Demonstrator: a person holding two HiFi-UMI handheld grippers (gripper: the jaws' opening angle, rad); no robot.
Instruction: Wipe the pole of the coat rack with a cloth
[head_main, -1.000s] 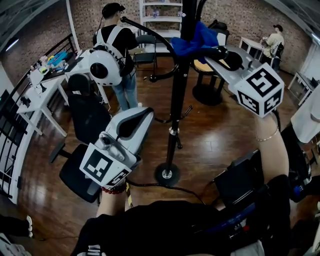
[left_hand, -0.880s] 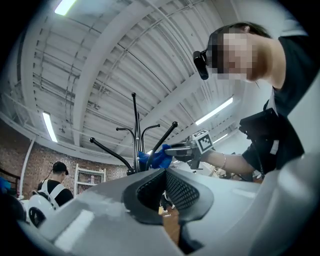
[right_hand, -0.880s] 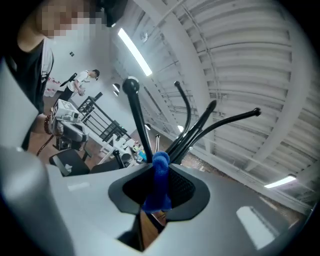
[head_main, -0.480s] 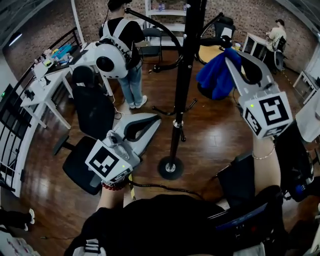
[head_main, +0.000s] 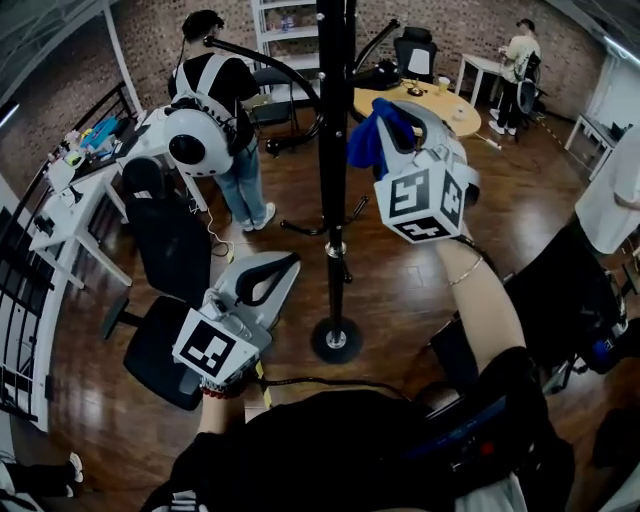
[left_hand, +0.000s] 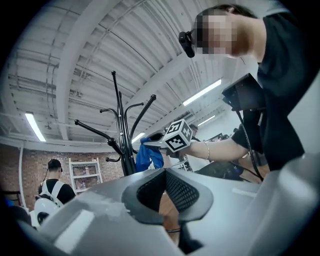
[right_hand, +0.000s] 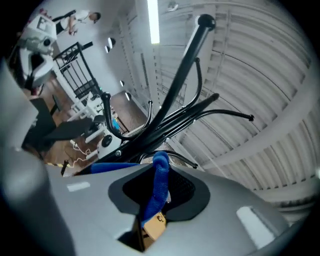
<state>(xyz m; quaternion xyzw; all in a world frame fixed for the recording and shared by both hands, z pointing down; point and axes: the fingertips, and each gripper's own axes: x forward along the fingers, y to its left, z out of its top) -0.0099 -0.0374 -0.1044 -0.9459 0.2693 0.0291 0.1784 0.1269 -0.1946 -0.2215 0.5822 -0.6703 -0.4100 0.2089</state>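
Beside the coat rack pole (head_main: 333, 150), on its right, the right gripper (head_main: 388, 118) pinches the blue cloth (head_main: 366, 140); cloth hangs just next to the pole, contact unclear; left gripper (head_main: 270, 272) sits lower, left of the pole and apart from it, jaws pressed together on nothing.

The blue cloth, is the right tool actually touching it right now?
Touching. The right gripper view shows the blue cloth pinched between the jaws of the right tool, which are shut on it.
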